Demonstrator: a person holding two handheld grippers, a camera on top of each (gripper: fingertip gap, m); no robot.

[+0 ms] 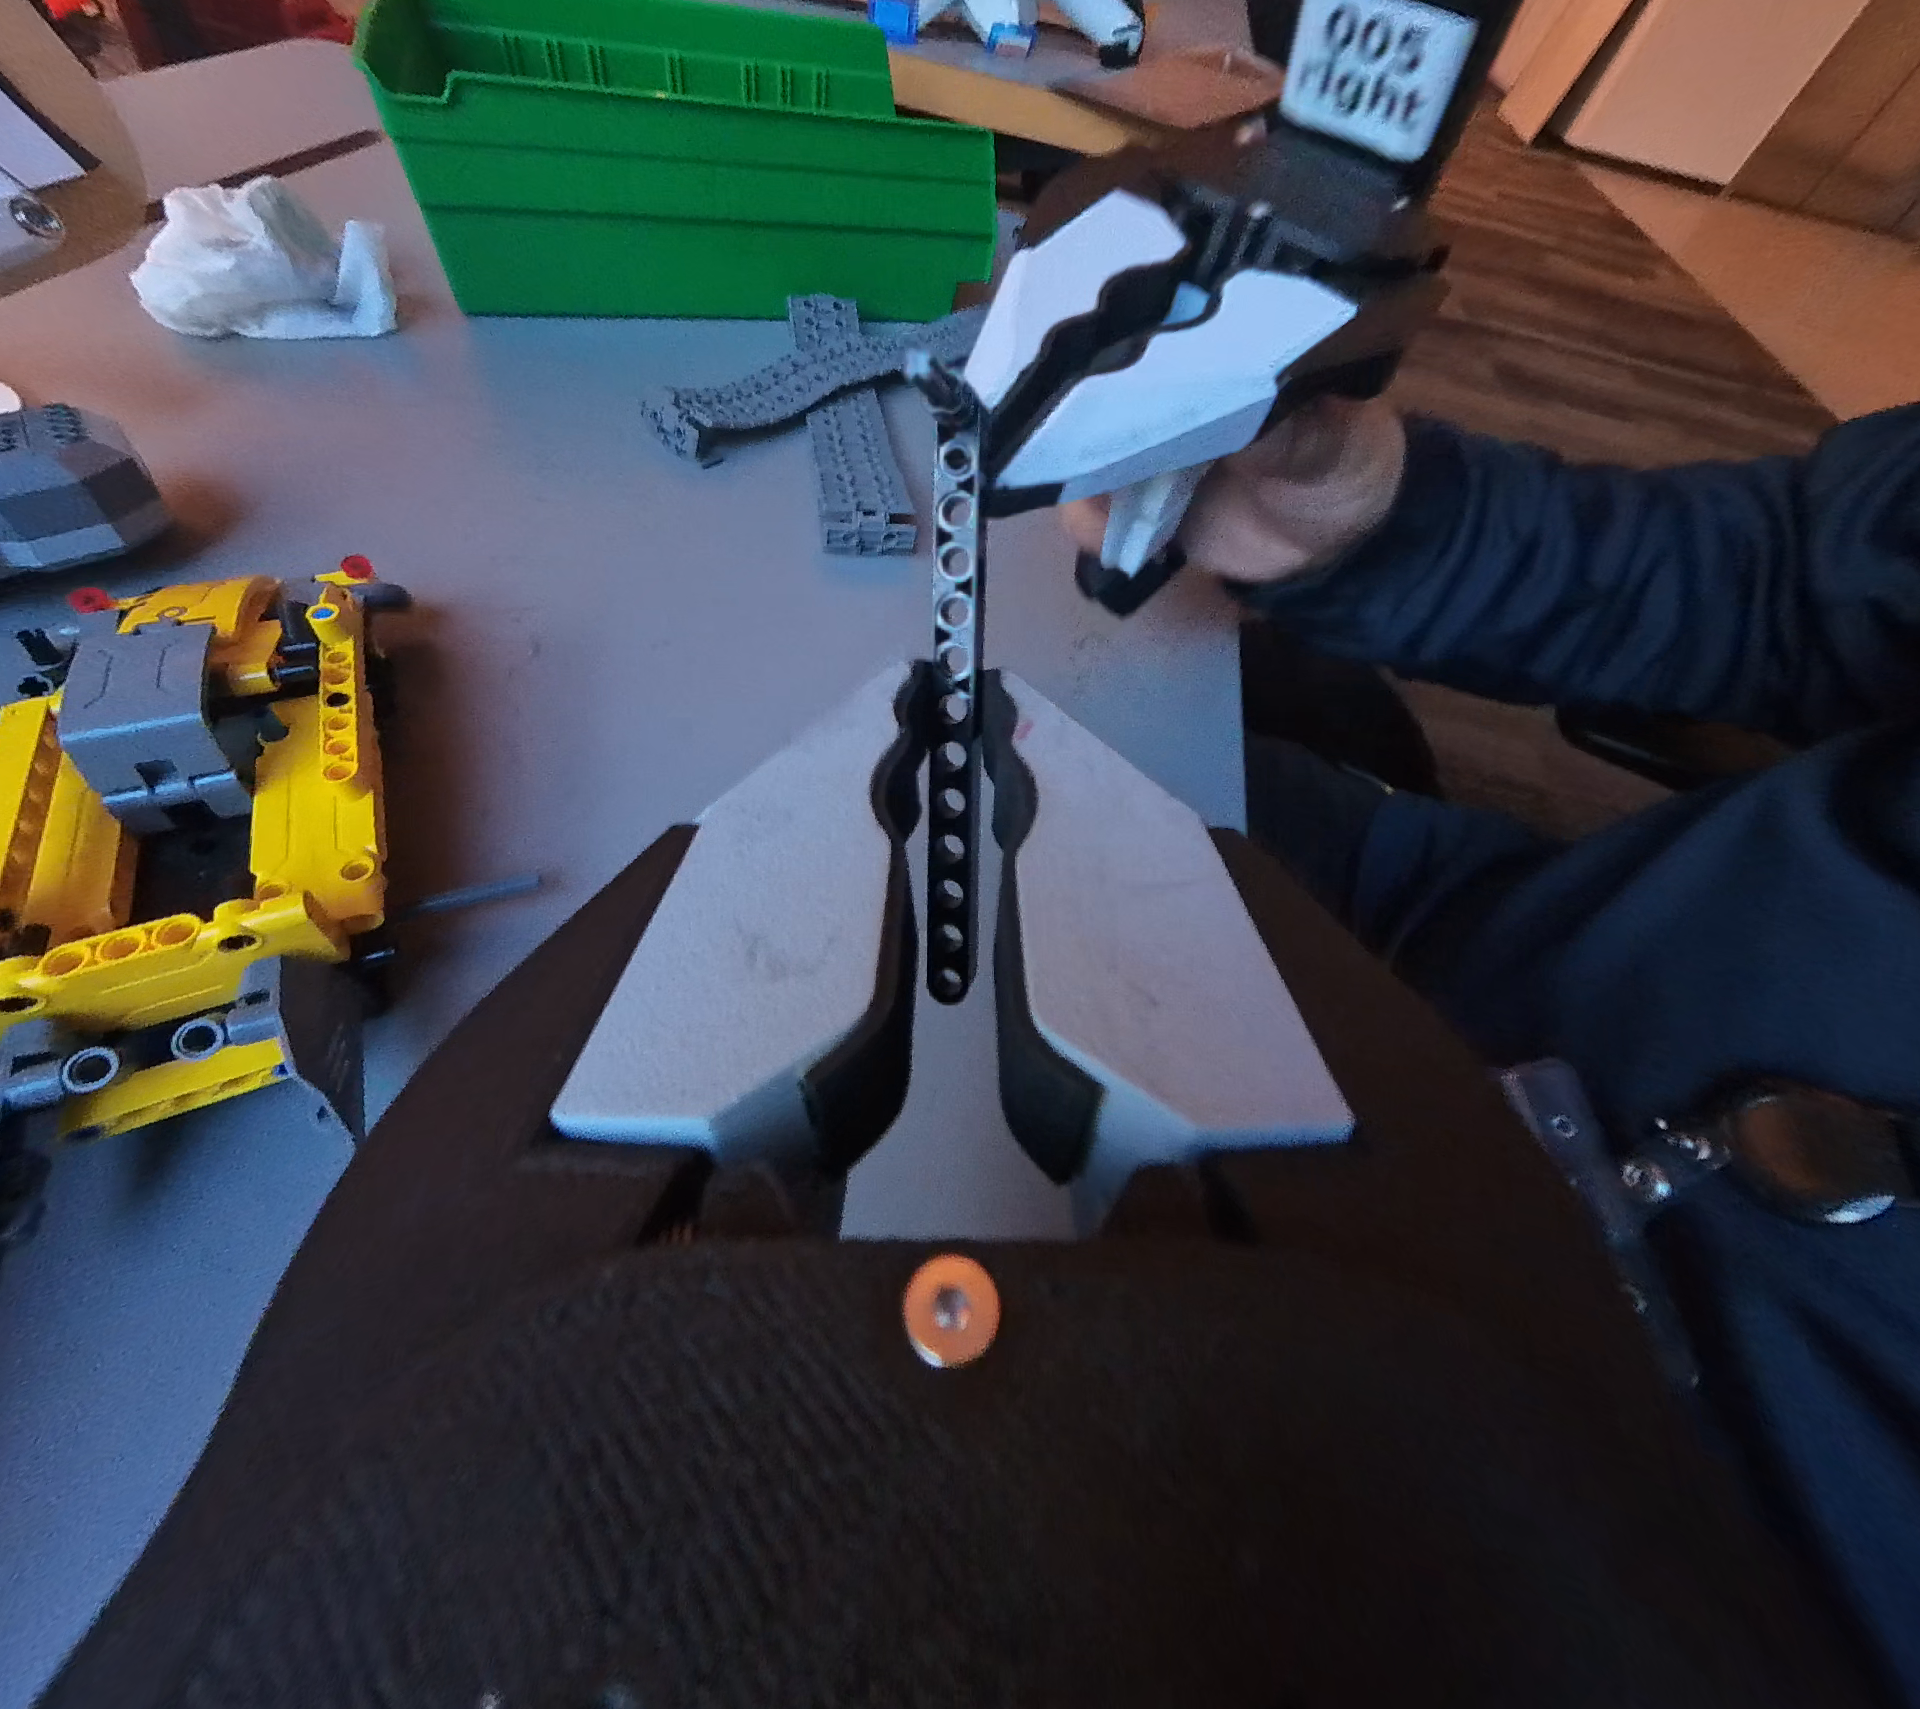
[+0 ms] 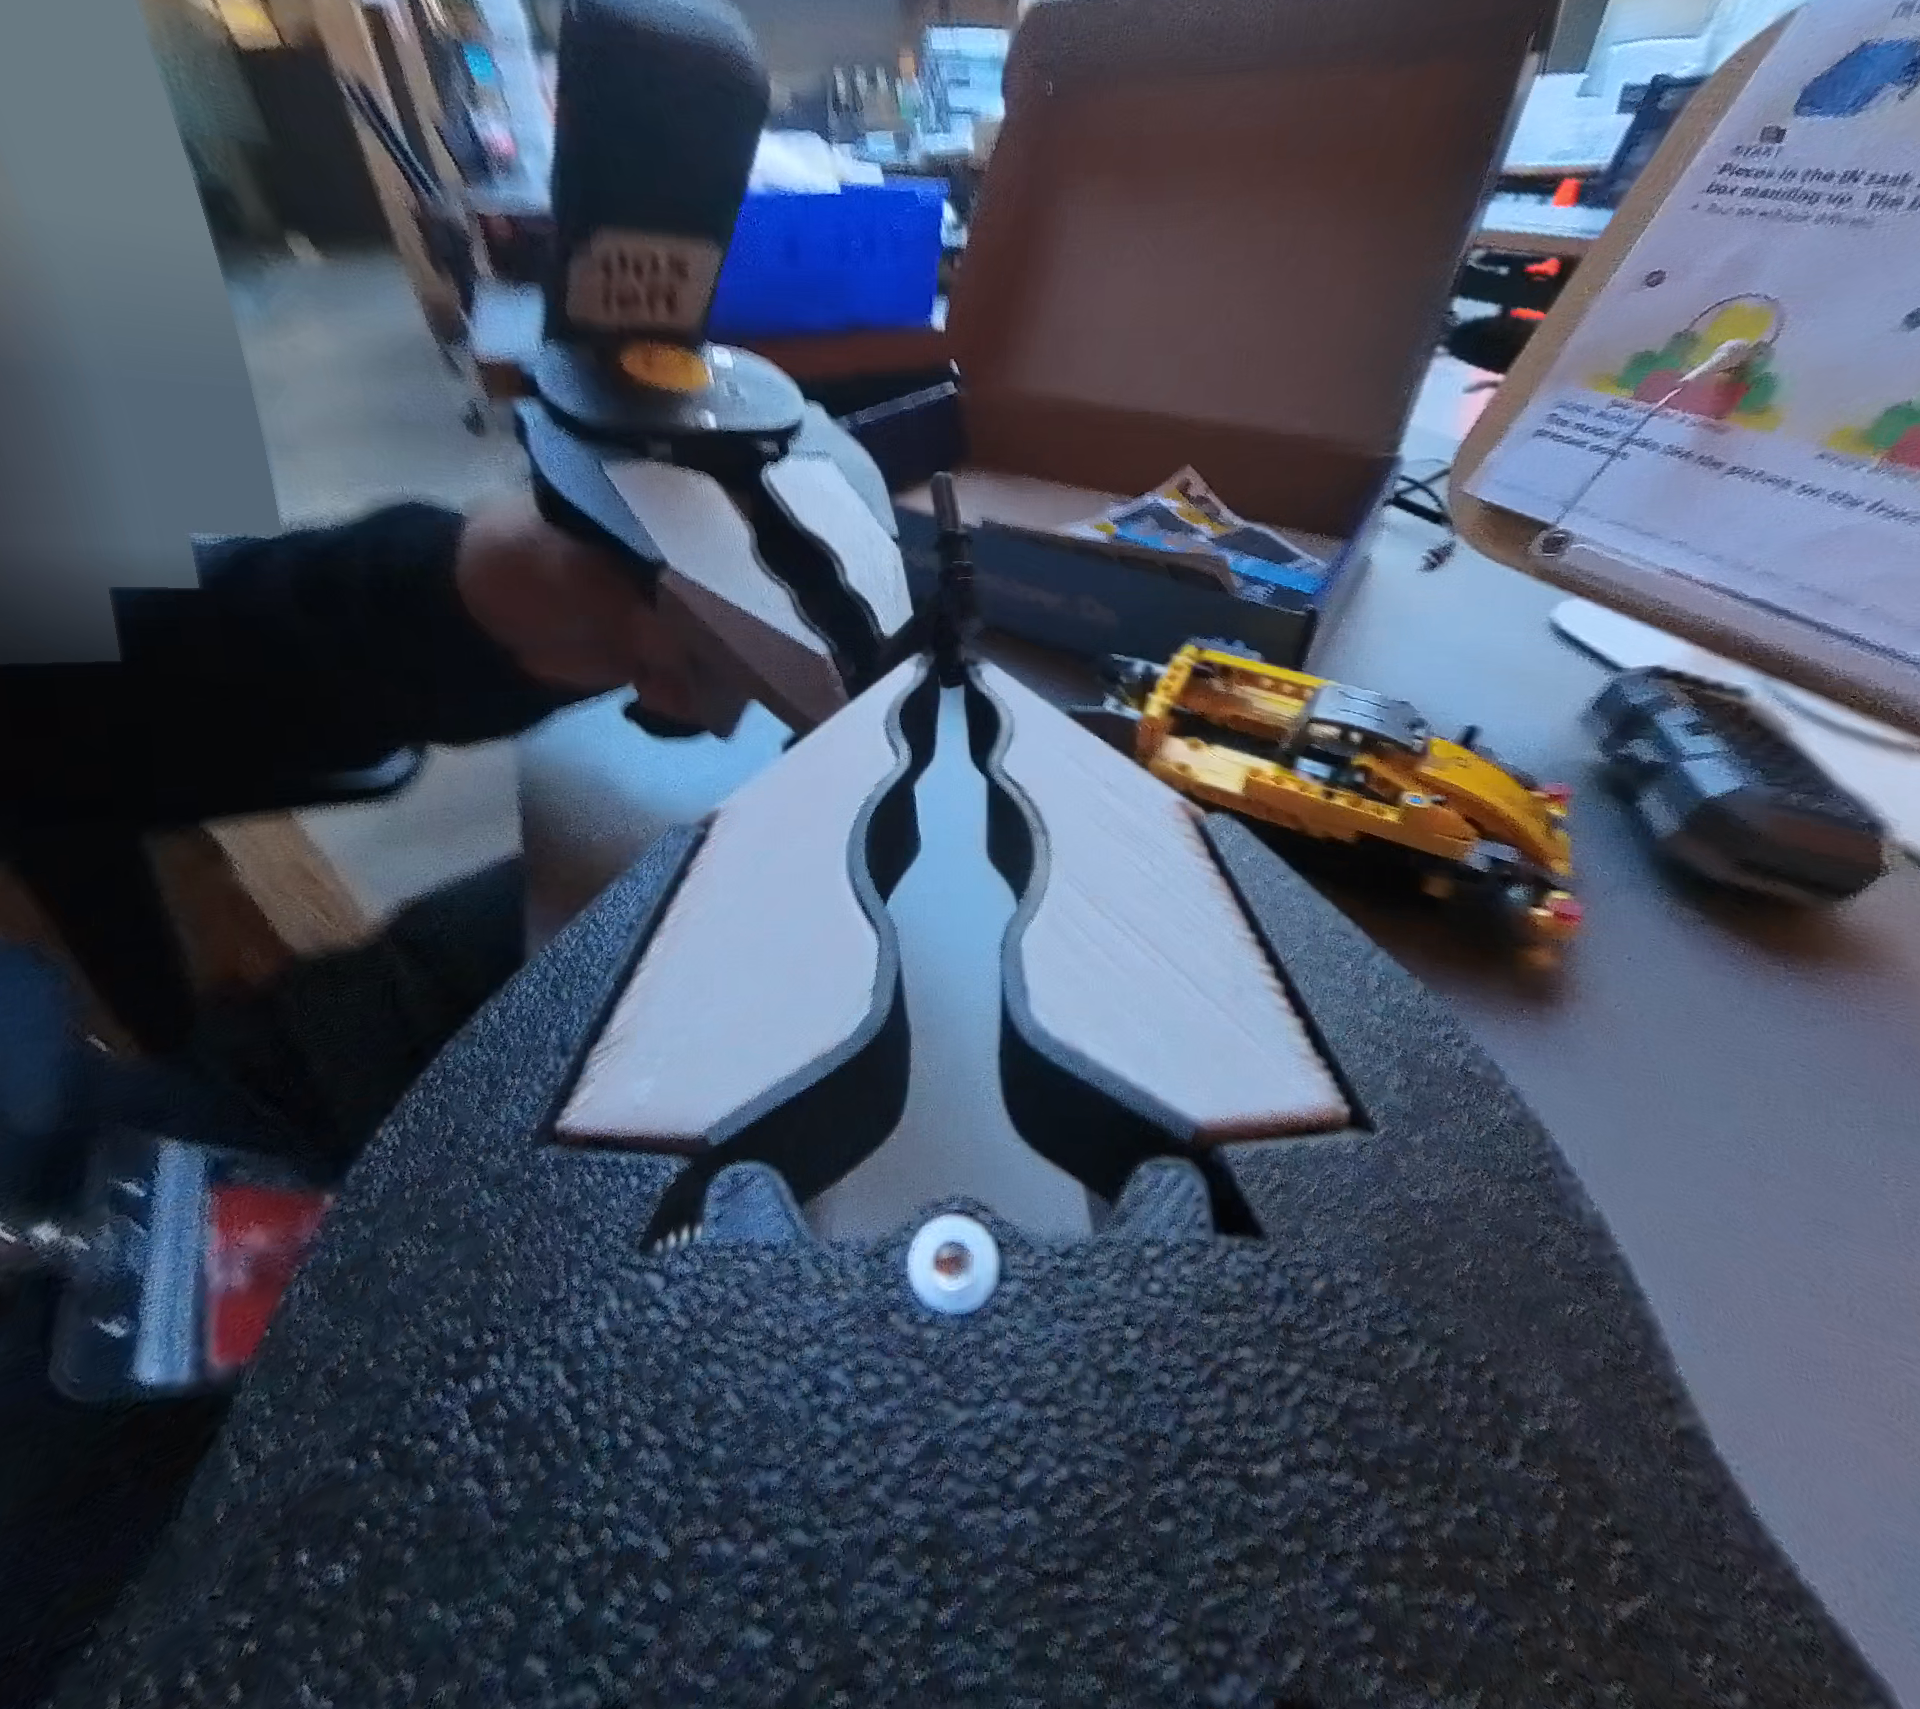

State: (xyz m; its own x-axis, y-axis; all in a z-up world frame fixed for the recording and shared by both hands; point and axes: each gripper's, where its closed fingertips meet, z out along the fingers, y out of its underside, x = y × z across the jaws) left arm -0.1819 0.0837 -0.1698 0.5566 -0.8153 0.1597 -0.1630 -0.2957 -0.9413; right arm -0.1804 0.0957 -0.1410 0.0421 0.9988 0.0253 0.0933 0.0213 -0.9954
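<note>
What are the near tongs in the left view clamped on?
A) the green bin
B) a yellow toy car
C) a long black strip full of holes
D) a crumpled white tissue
C: the left tongs grip the long holed black strip, which sticks out past their tips.

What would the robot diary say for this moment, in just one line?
left gripper: shut on black holed beam | right gripper: pinching black pin at beam's far end | nearby: yellow brick vehicle, green bin
</note>
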